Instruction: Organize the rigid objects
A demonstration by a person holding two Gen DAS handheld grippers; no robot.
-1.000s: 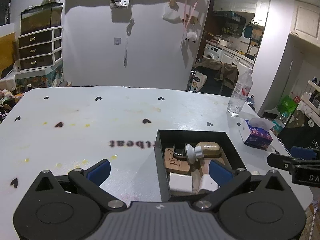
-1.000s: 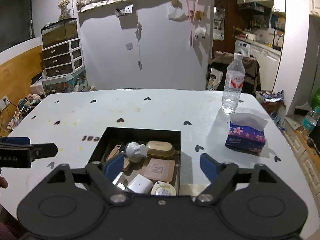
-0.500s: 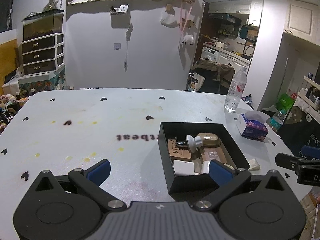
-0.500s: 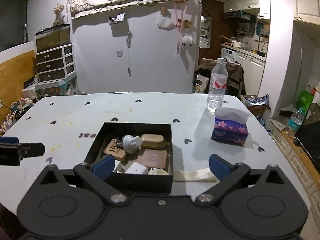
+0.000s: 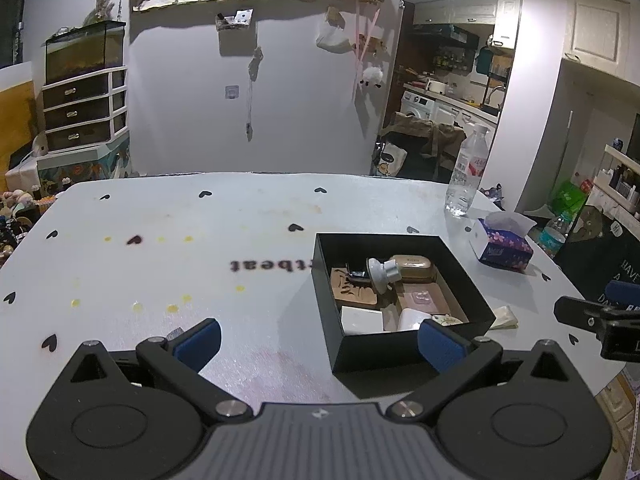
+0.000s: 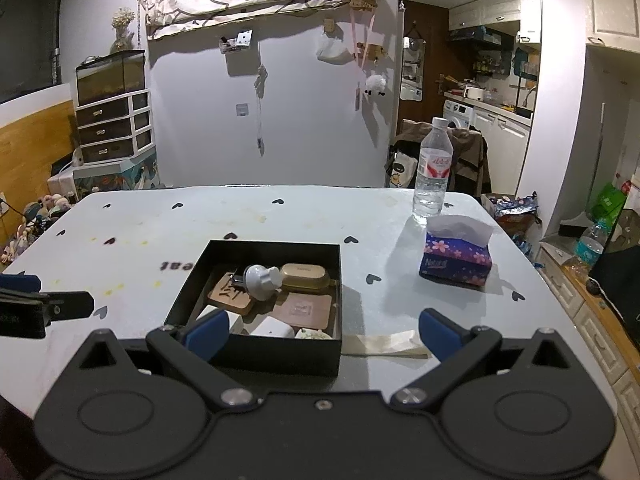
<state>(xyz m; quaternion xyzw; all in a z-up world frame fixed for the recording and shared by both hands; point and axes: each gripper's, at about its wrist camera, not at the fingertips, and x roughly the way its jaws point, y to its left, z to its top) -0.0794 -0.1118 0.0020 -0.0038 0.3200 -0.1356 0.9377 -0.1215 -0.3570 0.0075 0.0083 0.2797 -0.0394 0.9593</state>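
Note:
A black open box (image 5: 326,276) (image 6: 188,288) stands on the white table and holds several small rigid items: a white round knob (image 5: 382,274) (image 6: 260,278), a gold case (image 5: 412,266) (image 6: 306,276), brown cards and white blocks. My left gripper (image 5: 320,338) is open and empty, held above the table near the box's front left. My right gripper (image 6: 322,330) is open and empty, held back over the box's front edge. Each gripper shows at the edge of the other's view.
A tissue box (image 6: 456,256) (image 5: 504,240) and a clear water bottle (image 6: 434,168) (image 5: 466,172) stand at the table's right. A strip of beige tape (image 6: 384,346) lies by the box's front right corner. The table (image 5: 160,260) has heart prints and yellow stains.
Both grippers have pulled back and up from the box, so the box looks farther away and fully in view. Both stay open and empty.

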